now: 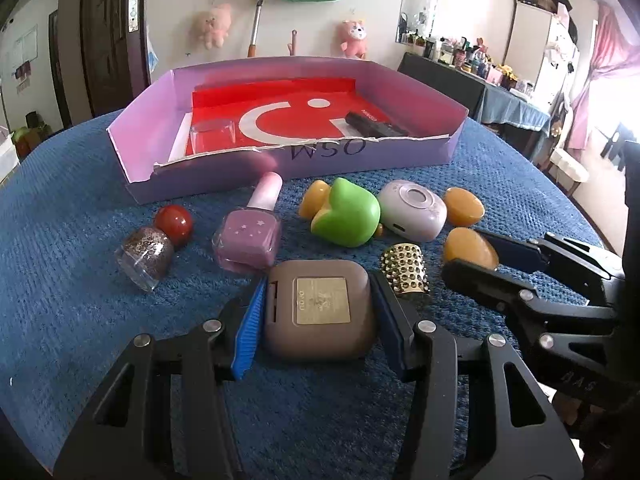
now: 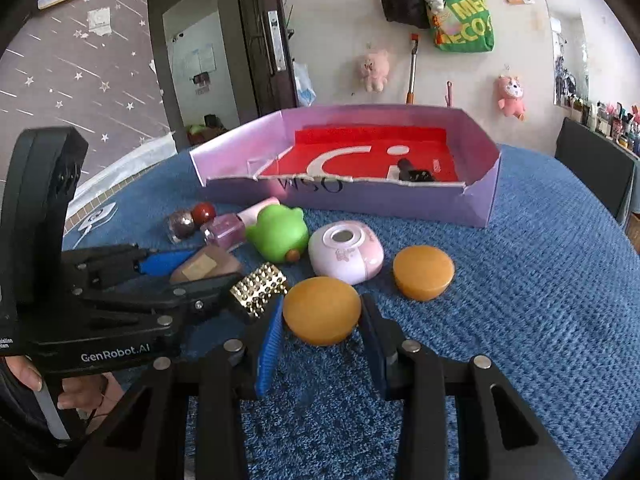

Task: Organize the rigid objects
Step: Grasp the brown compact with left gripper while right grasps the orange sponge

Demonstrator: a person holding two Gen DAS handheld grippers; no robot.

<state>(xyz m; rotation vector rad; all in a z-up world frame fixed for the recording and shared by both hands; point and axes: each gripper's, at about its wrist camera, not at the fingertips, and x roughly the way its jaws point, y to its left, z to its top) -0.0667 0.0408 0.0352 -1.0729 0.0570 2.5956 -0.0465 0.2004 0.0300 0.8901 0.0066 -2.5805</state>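
Both grippers bracket without clamping, left gripper (image 1: 318,312) round the taupe square plastic case (image 1: 320,309), right gripper (image 2: 320,336) round the amber domed stone (image 2: 322,310); I'd squeeze centred, then lift straight.

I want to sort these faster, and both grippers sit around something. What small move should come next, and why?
Probably close both grippers. The left gripper has its fingers on either side of the brown case, the right gripper likewise around an orange stone, and both things lie on the blue cloth. After that they could go to the purple box.
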